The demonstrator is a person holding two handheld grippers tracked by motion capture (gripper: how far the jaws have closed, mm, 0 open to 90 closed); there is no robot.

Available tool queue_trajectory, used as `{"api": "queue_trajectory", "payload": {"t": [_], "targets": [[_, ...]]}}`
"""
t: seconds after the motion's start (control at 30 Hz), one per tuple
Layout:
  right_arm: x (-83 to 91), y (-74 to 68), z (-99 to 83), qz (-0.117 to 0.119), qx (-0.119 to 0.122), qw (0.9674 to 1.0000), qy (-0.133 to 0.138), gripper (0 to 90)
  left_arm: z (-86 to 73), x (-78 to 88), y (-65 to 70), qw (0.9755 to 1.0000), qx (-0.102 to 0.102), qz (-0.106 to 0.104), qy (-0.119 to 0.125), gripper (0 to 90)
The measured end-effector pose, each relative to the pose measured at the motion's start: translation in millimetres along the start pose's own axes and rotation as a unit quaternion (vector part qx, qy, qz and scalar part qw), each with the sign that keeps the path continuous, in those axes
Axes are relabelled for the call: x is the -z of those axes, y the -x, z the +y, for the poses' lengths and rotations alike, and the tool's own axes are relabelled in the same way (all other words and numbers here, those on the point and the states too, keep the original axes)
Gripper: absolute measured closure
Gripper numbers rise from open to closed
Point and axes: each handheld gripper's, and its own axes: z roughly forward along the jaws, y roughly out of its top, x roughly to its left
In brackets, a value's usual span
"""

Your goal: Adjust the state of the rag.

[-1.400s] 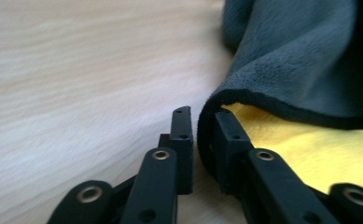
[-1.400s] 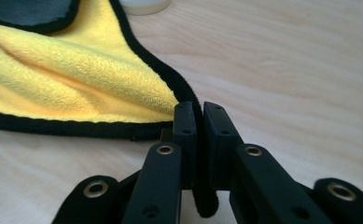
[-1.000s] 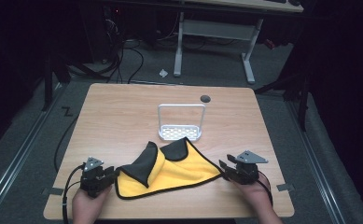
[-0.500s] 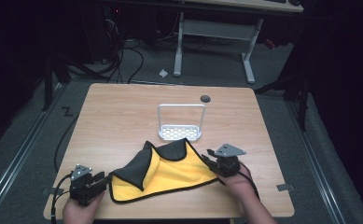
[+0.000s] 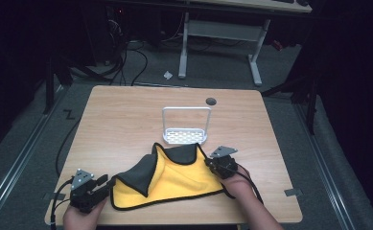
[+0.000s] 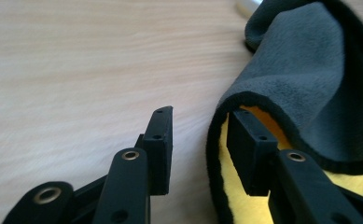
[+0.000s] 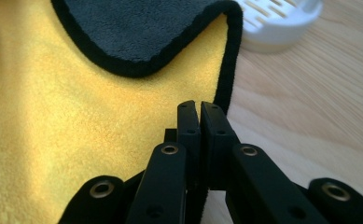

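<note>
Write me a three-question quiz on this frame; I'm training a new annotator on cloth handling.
1. True or false: the right gripper has its jaws together at the edge of the cloth.
2. The left gripper is: A) shut on the cloth, B) open, with the cloth's black hem between its jaws, C) resting on the white rack.
3. Which colour shows on the folded-over flaps of the cloth?

Key: 1 true; 2 B; 3 dark grey, over a yellow face.
</note>
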Motion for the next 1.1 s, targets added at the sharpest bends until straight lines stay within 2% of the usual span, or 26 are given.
{"api": "queue_trajectory", "payload": {"t": [0.1,0.13,0.2,0.23,0.27,0.3,0.37,0.47,0.57,0.6,0.67,0.7,0.73,0.8,0.83,0.87,0.9,0.93,0.97,1.0,1.07,1.1], "targets": [[11.8,5.0,-13.0,-0.007,-0.009,0.9999,0.001,87.4,5.0,-5.8,3.2,0.9999,-0.009,-0.006,0.0,61.4],[11.8,5.0,-13.0,-0.007,-0.009,0.9999,0.001,87.4,7.4,-10.0,3.5,0.9999,-0.01,-0.011,-0.002,61.4],[26.8,9.3,-29.3,-0.014,-0.02,0.9997,0.002,87.3,10.9,-20.1,2.4,0.9997,-0.008,-0.019,-0.01,61.5],[26.8,9.3,-29.3,-0.014,-0.02,0.9997,0.002,87.3,12.4,-25.7,1.6,0.9996,-0.005,-0.024,-0.014,61.5],[38.6,11.3,-41.2,-0.022,-0.029,0.9993,0.0,87.2,15.5,-36.8,0.2,0.9991,-0.003,-0.034,-0.026,61.5],[44.9,12.2,-47.8,-0.027,-0.036,0.999,-0.001,87.2,15.5,-36.8,0.2,0.9991,-0.003,-0.034,-0.026,61.5],[57.3,14.8,-60.6,-0.038,-0.048,0.9981,-0.002,87.1,19.1,-50.9,-0.7,0.9985,0.0,-0.041,-0.035,61.6],[70.8,20.0,-73.9,-0.055,-0.072,0.9958,-0.005,86.4,23.5,-56.7,1.0,0.9986,0.0,-0.044,-0.03,62.2],[75.6,23.2,-77.5,-0.063,-0.081,0.9947,-0.001,85.0,26.2,-57.1,4.0,0.9984,0.004,-0.052,-0.022,62.2],[77.9,23.8,-77.7,-0.068,-0.084,0.9941,0.004,84.6,26.5,-56.7,7.0,0.9983,-0.001,-0.055,-0.019,62.7],[81.4,25.4,-74.2,-0.073,-0.088,0.9932,0.024,83.7,26.3,-54.9,17.5,0.9973,-0.022,-0.067,-0.018,63.6],[79.7,25.9,-69.9,-0.072,-0.09,0.9928,0.033,83.5,25.3,-54.8,27.9,0.9959,-0.033,-0.084,-0.014,63.6],[76.8,26.5,-67.5,-0.072,-0.088,0.9929,0.034,83.5,25.3,-54.8,27.9,0.9959,-0.033,-0.084,-0.014,63.5],[69.2,28.1,-62.8,-0.072,-0.086,0.9932,0.031,83.6,23.8,-60.0,42.8,0.9935,-0.052,-0.101,-0.01,63.6],[69.2,28.1,-62.8,-0.072,-0.086,0.9932,0.031,83.6,23.6,-64.7,49.9,0.9922,-0.064,-0.106,-0.015,63.6],[61.4,29.8,-57.8,-0.074,-0.088,0.9931,0.026,83.7,23.4,-70.1,56.0,0.9912,-0.077,-0.105,-0.024,65.3],[57.6,30.8,-55.6,-0.074,-0.086,0.9932,0.023,83.9,21.0,-79.9,63.4,0.9895,-0.1,-0.092,-0.05,66.9],[53.9,31.6,-54.0,-0.075,-0.085,0.9934,0.018,84.0,21.0,-79.9,63.4,0.9895,-0.1,-0.092,-0.05,69.2],[50.2,32.1,-53.1,-0.073,-0.083,0.9938,0.013,84.0,18.4,-82.9,64.2,0.9879,-0.108,-0.091,-0.064,70.5],[50.2,32.1,-53.1,-0.073,-0.083,0.9938,0.013,84.0,15.5,-82.9,63.9,0.9869,-0.116,-0.093,-0.061,70.5],[44.9,32.4,-53.2,-0.074,-0.069,0.9948,0.006,84.1,15.0,-79.1,59.8,0.9866,-0.107,-0.103,-0.067,71.1],[44.8,32.3,-52.8,-0.068,-0.074,0.9949,0.006,84.1,14.6,-77.0,58.3,0.9867,-0.104,-0.104,-0.07,72.9]]}}
